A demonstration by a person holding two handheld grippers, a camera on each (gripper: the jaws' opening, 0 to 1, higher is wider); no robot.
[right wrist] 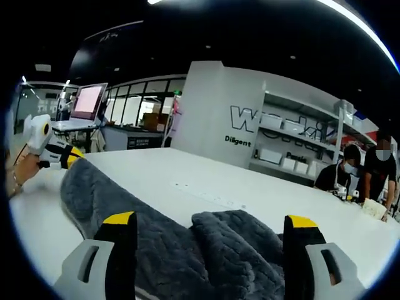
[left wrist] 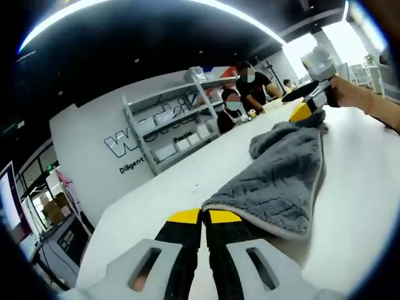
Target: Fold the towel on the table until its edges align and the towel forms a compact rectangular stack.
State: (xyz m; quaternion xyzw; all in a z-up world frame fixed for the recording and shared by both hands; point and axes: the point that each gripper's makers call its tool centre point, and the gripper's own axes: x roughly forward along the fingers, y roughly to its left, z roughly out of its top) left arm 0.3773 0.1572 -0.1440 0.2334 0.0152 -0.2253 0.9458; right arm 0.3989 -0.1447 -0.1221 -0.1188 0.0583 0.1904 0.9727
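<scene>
Because the grey towel (left wrist: 284,181) lies lengthwise between the two tools on the white counter (left wrist: 187,181), the fold turns on bringing its ends together. Left tool (left wrist: 204,217), jaws almost together, sits at the near corner; whether it pinches the hem I cannot tell. Right tool (right wrist: 211,225) stands wide open astride the bunched far end, holding nothing.

White table (left wrist: 187,169); grey towel (left wrist: 281,181) lying rumpled on it.
</scene>
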